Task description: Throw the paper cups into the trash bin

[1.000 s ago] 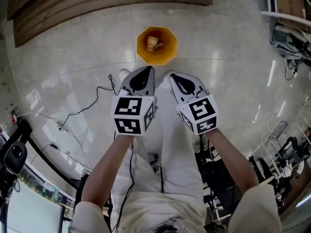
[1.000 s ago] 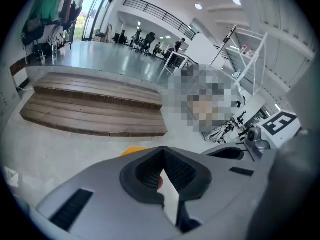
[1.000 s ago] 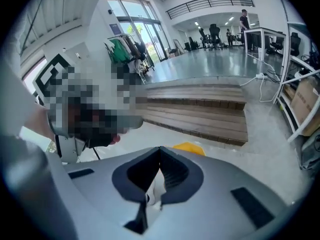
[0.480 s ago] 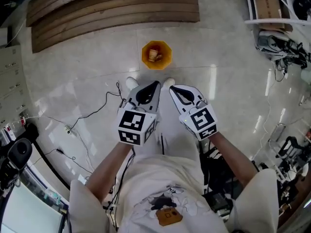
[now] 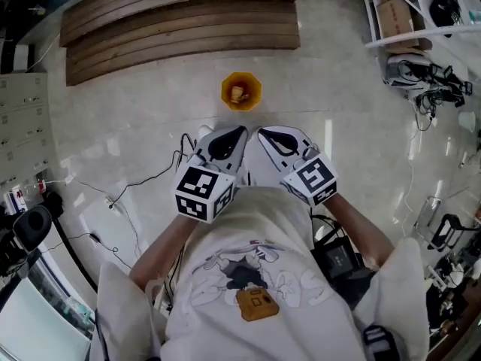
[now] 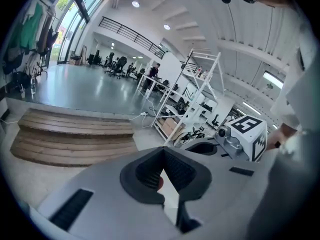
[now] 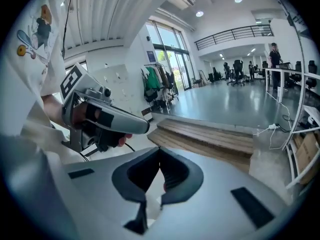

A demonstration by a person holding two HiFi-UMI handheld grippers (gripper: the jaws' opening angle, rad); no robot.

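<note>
Both are empty: left hand-held gripper (image 5: 233, 138) and right hand-held gripper (image 5: 269, 136) each have jaws pressed together on nothing. They sit side by side on the near side of the trash bin (image 5: 228, 85), tips aimed toward it. My read: nothing left to carry, so no reason to spread. Paper cup (image 5: 239, 94) lies inside the trash bin. It's too small to say whether it's one or several. No loose cups visible around the trash bin. Neither gripper view shows the trash bin, only the wooden steps (image 5: 180, 21) beyond it. Person's torso (image 5: 255, 277) blocks the floor (image 5: 338, 149) further on the near side.
</note>
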